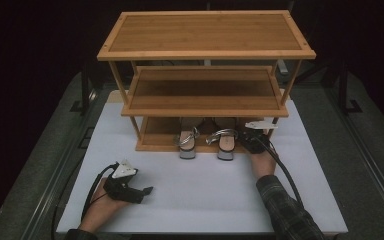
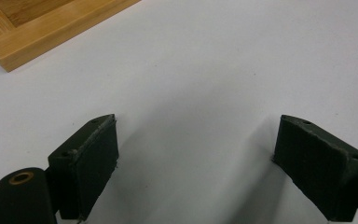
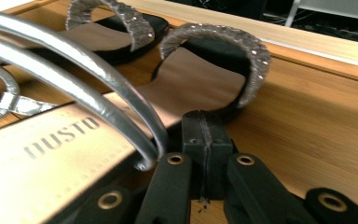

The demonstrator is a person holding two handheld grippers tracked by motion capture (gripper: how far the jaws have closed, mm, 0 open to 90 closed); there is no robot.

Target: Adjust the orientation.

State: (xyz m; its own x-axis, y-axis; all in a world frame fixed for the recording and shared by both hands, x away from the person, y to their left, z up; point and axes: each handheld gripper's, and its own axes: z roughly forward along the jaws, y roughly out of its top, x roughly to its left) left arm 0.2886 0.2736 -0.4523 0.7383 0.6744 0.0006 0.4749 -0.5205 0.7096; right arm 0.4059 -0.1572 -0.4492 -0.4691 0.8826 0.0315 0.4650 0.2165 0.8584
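High view showed the right gripper (image 1: 254, 142) with fingers pressed together at the right sandal's (image 1: 225, 145) three o'clock, the left gripper (image 1: 142, 192) with fingers wide over the table (image 1: 205, 195).

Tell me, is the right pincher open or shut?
Shut. In the right gripper view, the right gripper has its two black jaws pressed flat together with nothing between them, beside the right sandal on the rack's bottom shelf.
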